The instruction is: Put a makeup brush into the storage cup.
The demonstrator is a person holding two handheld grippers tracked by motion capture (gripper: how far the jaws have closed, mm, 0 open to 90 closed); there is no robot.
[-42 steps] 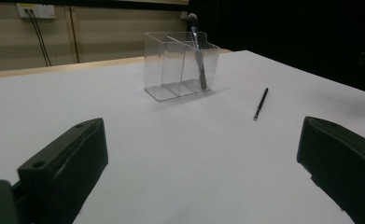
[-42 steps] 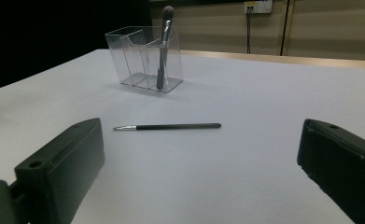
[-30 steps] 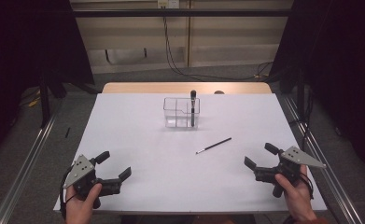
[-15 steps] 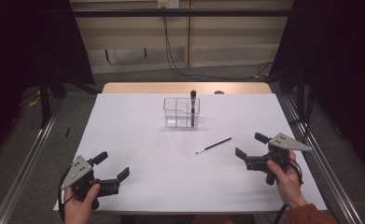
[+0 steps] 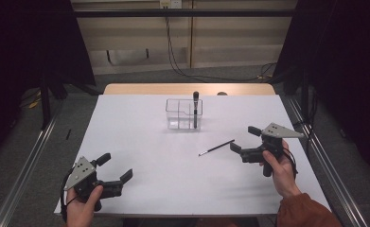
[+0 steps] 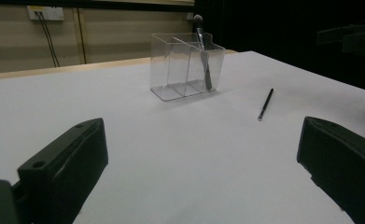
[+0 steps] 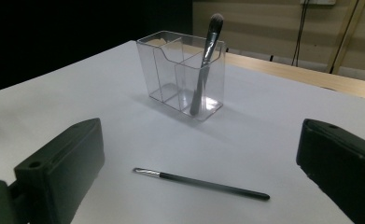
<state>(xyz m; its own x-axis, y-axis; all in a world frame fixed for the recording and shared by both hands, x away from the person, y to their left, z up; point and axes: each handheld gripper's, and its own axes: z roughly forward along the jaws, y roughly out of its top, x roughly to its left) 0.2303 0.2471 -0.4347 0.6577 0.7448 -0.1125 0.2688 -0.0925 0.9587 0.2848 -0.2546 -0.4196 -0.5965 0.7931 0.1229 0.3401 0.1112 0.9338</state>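
A clear plastic organizer (image 5: 183, 114) (image 6: 186, 65) (image 7: 182, 74) with compartments stands at the table's far middle. A dark makeup brush (image 5: 195, 109) (image 6: 201, 49) (image 7: 204, 60) stands upright in its right compartment. A thin black brush (image 5: 216, 148) (image 6: 265, 104) (image 7: 201, 183) lies flat on the white tabletop, right of centre. My right gripper (image 5: 245, 142) is open, just right of the thin brush, which lies ahead of its jaws. My left gripper (image 5: 116, 169) is open near the front left edge, holding nothing.
The white table surface (image 5: 149, 151) spans the work area, with a wooden strip (image 5: 187, 89) at the far edge. Metal rails (image 5: 324, 161) run along both sides. Cables (image 5: 182, 66) hang against the back wall.
My right gripper has moved forward and left, from the front right corner up to the thin brush's right end. The left gripper has barely shifted.
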